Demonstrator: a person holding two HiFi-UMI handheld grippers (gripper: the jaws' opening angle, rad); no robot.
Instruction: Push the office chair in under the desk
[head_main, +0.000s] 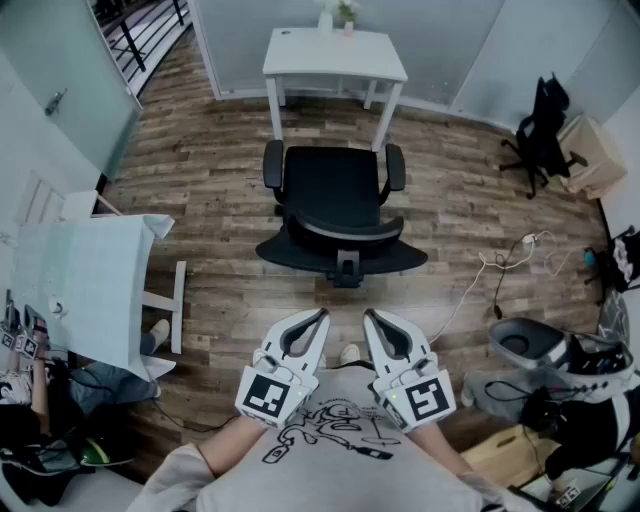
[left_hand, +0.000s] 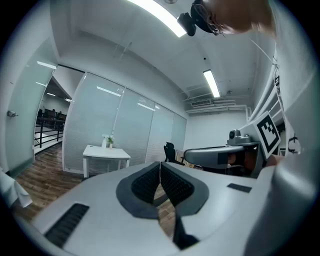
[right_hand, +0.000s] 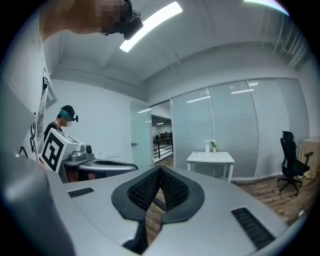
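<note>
Standing at the centre of the head view, the chair (head_main: 335, 205) faces the desk (head_main: 335, 52) at top centre, with its backrest toward the bottom edge. Its seat lies just below the desk's front legs in the frame and is not yet under the top. Two small items (head_main: 335, 18) stand at the desk's far edge.

At lower centre, close to the person's shirt, the left gripper (head_main: 321, 315) and the right gripper (head_main: 369, 315) sit side by side. Their tips point up the frame toward the chair's base but are apart from it. In each gripper view the ribbed pads meet at the tips: both tools are clenched on nothing, and only wood floor (head_main: 220, 170) shows through the gap behind the pads.

A second chair (head_main: 540, 135) stands at upper right. A white table (head_main: 90, 280) fills the left side, and a cable (head_main: 500, 265) trails across the floor at right.
</note>
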